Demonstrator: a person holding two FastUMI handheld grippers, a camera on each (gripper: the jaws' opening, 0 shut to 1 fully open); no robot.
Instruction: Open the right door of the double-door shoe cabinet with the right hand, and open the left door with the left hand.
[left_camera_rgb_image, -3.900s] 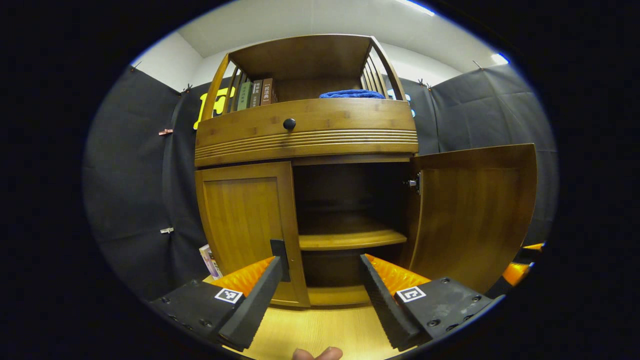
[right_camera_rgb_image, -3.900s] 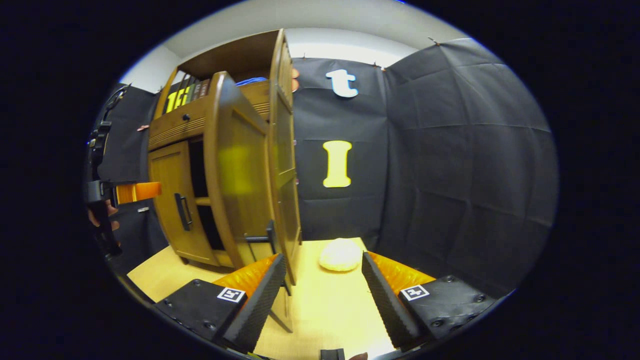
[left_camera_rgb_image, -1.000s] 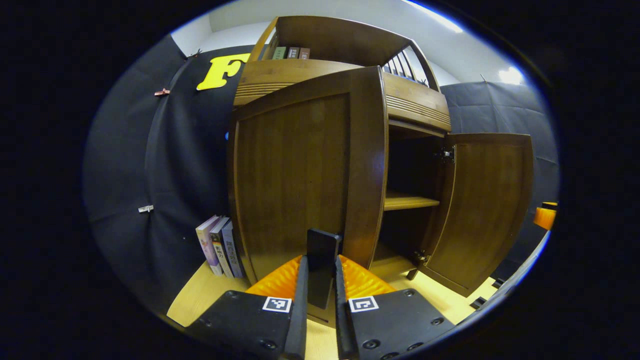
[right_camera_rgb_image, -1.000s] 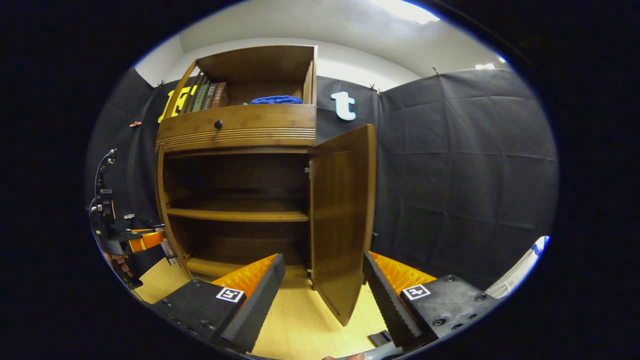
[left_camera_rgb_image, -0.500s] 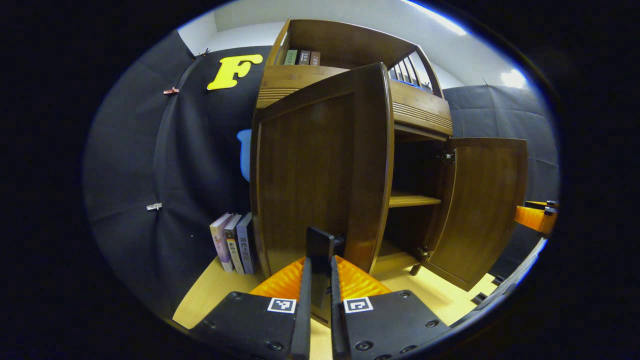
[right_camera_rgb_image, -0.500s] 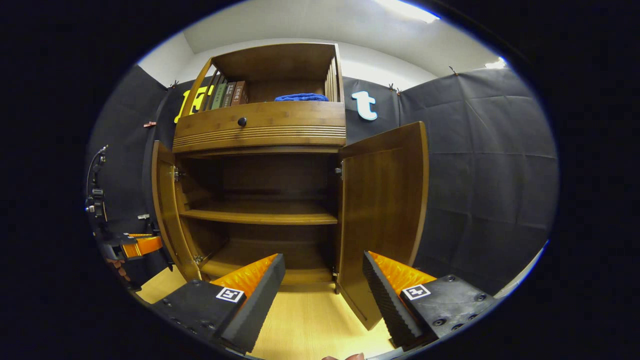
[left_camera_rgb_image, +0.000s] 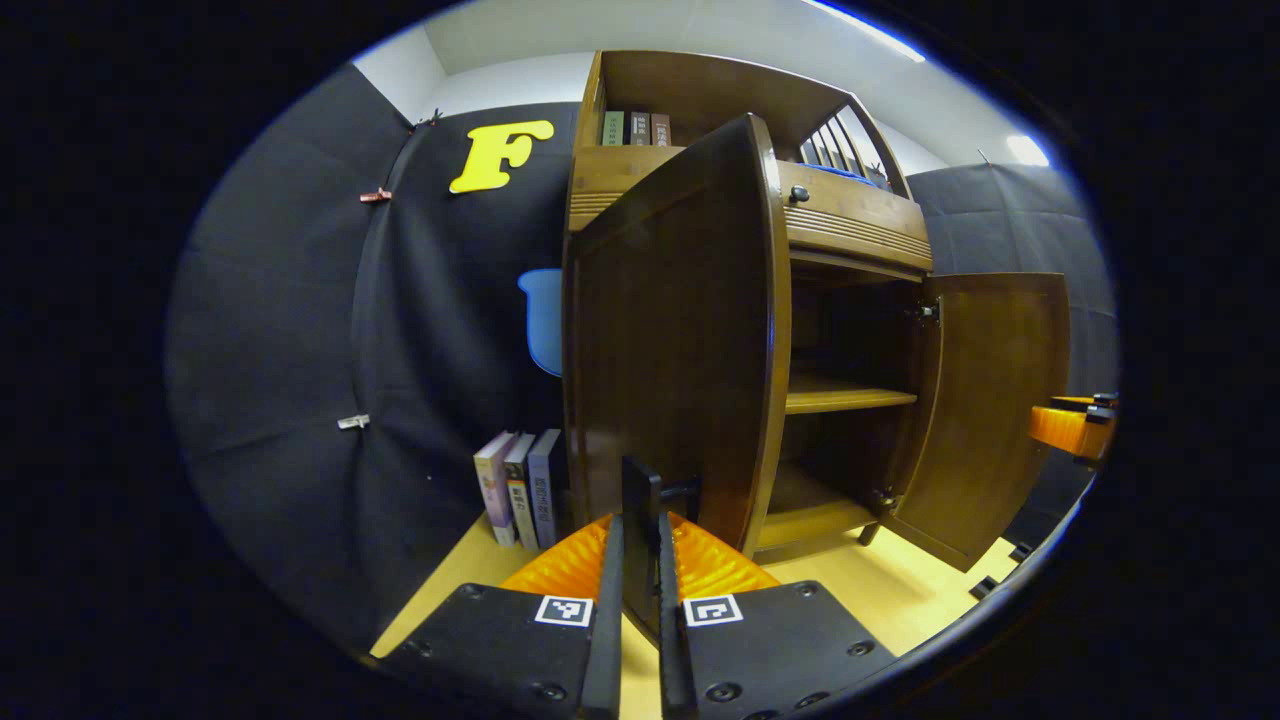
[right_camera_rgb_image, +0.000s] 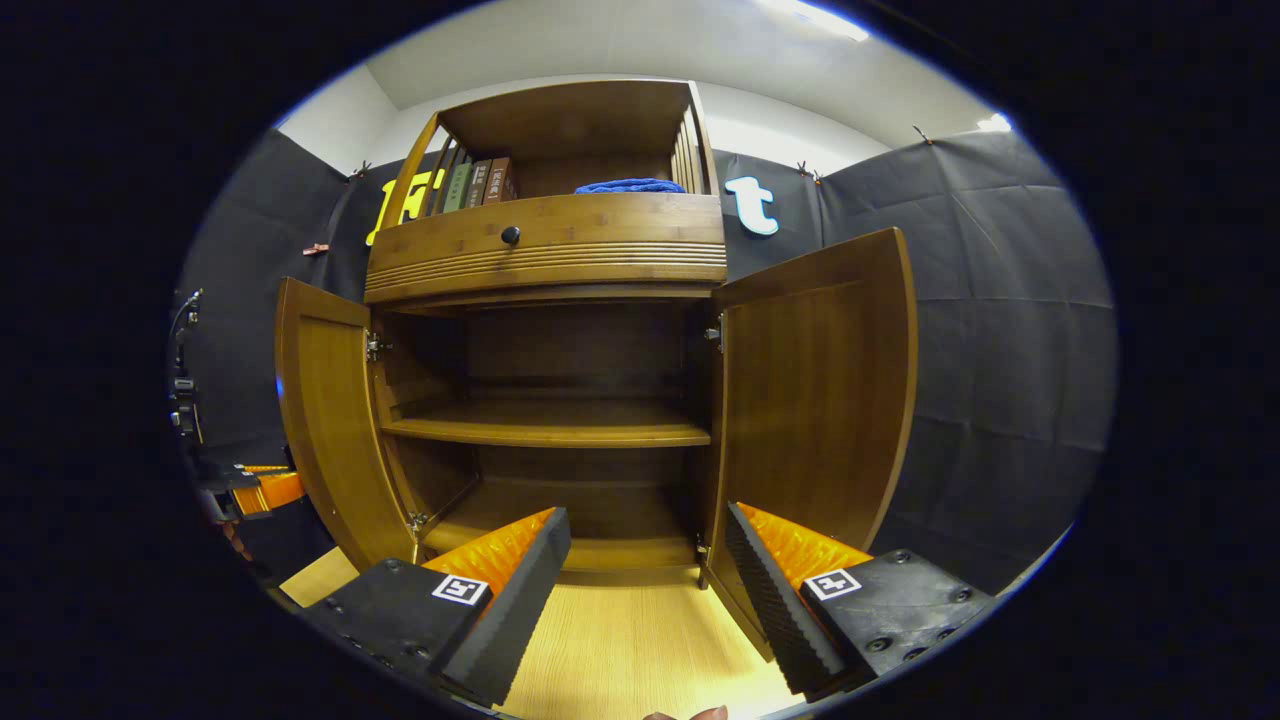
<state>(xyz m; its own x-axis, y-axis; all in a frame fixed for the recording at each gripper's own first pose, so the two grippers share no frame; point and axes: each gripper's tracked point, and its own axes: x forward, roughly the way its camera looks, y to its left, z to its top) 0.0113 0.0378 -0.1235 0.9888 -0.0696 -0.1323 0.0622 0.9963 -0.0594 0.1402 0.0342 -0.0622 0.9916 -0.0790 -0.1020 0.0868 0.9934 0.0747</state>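
— Gripping what w/ the left?

— My left gripper (left_camera_rgb_image: 640, 590) has its fingers nearly together, pinched on the dark handle (left_camera_rgb_image: 641, 520) of the left door (left_camera_rgb_image: 680, 330). Handle stands upright between them, at 6 o'clock in the left gripper view. Door's swung well out from the shoe cabinet (left_camera_rgb_image: 850, 215), edge-on toward me.

— And the right?

— My right gripper (right_camera_rgb_image: 645, 570) is spread wide, nothing between the fingers, touching nothing. It hangs over the light wood floor (right_camera_rgb_image: 620, 640) in front of the cabinet. Right door (right_camera_rgb_image: 815, 400) sits at approx. 3 o'clock in the right gripper view, swung open; left door at 9 o'clock.

— Inside?

— One shelf (right_camera_rgb_image: 545, 430) across the middle, bottom board below it. Drawer knob (right_camera_rgb_image: 511, 235) above the opening at approx. 12 o'clock. Top shelf: books (right_camera_rgb_image: 478, 183) at left, blue cloth (right_camera_rgb_image: 630, 186) beside them on the right.

— Anything else nearby?

— Three books (left_camera_rgb_image: 518, 485) upright on the floor just beside the cabinet's left side, approx. 8 o'clock in the left gripper view. My left gripper also shows small at 9 o'clock in the right gripper view; the right one pokes in at 3 o'clock in the left gripper view, past the right door.
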